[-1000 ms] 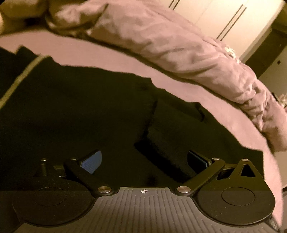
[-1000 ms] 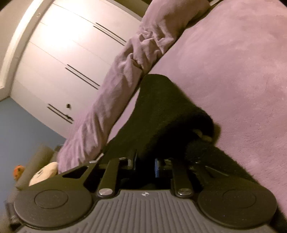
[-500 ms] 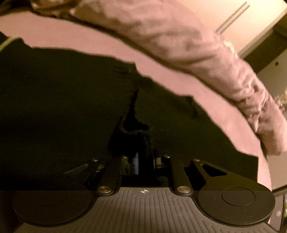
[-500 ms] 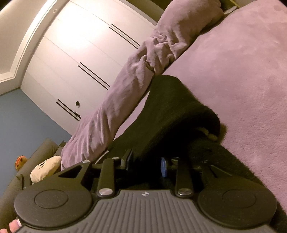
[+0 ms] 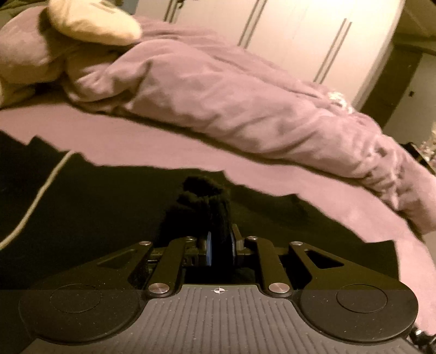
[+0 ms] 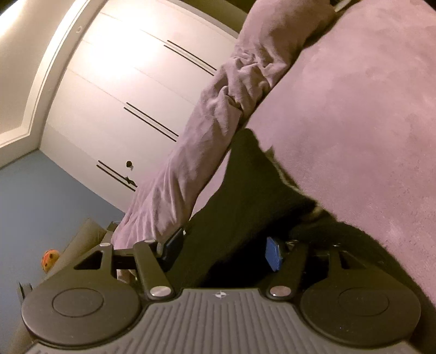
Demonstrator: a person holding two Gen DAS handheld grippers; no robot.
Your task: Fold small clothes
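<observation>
A black fleece garment [image 5: 95,217] with a pale trim line [image 5: 41,190] lies spread on the purple bed [image 5: 163,147]. My left gripper [image 5: 220,246] is shut on a bunched fold of the black garment, which stands up between the blue pads [image 5: 209,249]. In the right wrist view the same garment [image 6: 245,196] lies flat along the bed [image 6: 354,122]. My right gripper [image 6: 223,249] is open, its pads spread wide to either side of the cloth, holding nothing.
A rumpled purple duvet [image 5: 231,89] lies along the far side of the bed, with a cream pillow [image 5: 92,21] on it. White wardrobe doors [image 6: 122,89] stand behind. A sofa with an orange toy [image 6: 50,257] sits at the lower left.
My left gripper closed on a fold of the black garment and lifted it. My right gripper opened and let go of the cloth, which now lies flatter on the bed.
</observation>
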